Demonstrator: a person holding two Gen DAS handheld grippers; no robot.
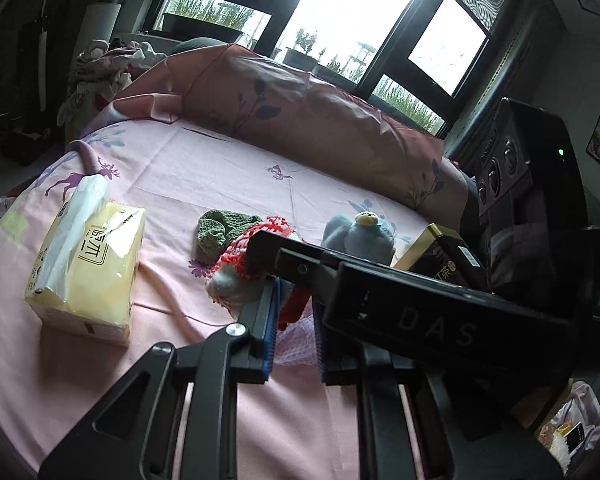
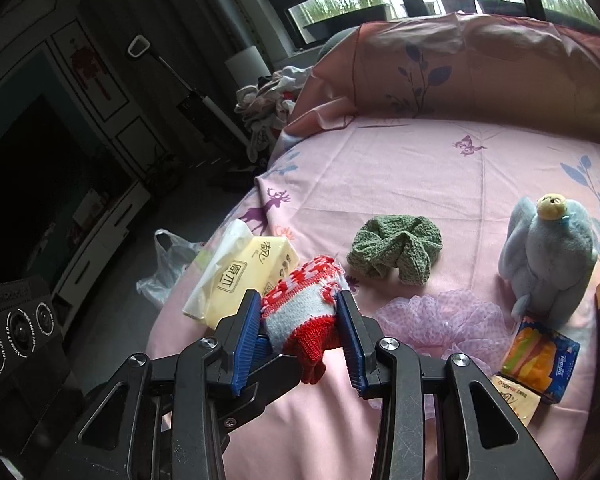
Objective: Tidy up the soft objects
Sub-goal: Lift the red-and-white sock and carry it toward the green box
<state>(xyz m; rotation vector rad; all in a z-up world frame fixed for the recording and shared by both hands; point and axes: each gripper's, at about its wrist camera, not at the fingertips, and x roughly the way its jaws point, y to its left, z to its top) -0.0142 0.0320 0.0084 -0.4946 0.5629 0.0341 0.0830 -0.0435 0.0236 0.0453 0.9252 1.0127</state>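
A red and white knitted sock (image 2: 304, 316) sits between the blue pads of my right gripper (image 2: 300, 336), which is shut on it above the pink bed. It also shows in the left wrist view (image 1: 244, 264), partly hidden by the right gripper's body. My left gripper (image 1: 296, 336) is open and empty; its right finger is hidden behind that body. A green knitted cloth (image 2: 396, 246) (image 1: 220, 230), a grey-blue plush toy (image 2: 548, 256) (image 1: 358, 236) and a pink mesh scrunchie (image 2: 444, 320) (image 1: 298, 340) lie on the sheet.
A yellow tissue pack (image 1: 88, 268) (image 2: 240, 280) lies at the bed's left edge. A blue-orange tissue packet (image 2: 540, 360) and a dark box (image 1: 440, 256) lie at the right. A pink pillow (image 1: 300, 108) lines the far side. A plastic bag (image 2: 168, 264) is on the floor.
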